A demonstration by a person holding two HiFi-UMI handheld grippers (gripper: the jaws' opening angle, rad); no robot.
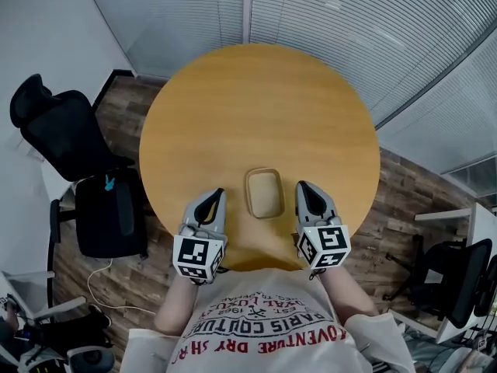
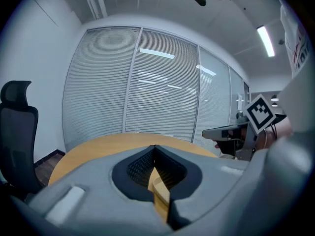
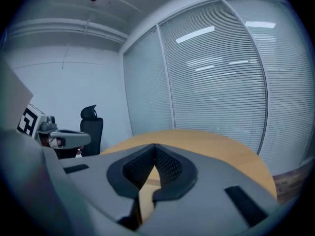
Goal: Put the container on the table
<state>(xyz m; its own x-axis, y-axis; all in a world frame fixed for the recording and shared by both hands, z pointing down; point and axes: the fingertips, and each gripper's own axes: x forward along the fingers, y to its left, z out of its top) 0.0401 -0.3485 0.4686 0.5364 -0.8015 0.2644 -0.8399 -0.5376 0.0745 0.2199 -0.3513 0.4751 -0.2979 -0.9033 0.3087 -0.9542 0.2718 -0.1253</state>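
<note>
Tabletop [image 1: 256, 99]: round and wooden, carrying one item only, with broad free surface toward its far edge.
Left gripper [image 1: 215, 200]: above the near edge, just left of the container. Its jaws meet at the tips and nothing sits between them.
Right gripper [image 1: 304, 191]: above the near edge, just right of the container. Its jaws are pressed together at the tips and hold nothing.
Container [image 1: 264, 193]: a shallow tan tray with rounded corners, flat on the tabletop near the near edge. It lies between the two grippers and apart from both, so the placing looks done.
Main risk: a sideways or backward sweep by either gripper could clip the rim and slide the tray toward the near edge, which lies close behind it.
Lesser risk: a light, empty tray would skid easily on smooth wood.
Least risk: any re-grip with the jaws closed would shove the tray, not seize it.
</note>
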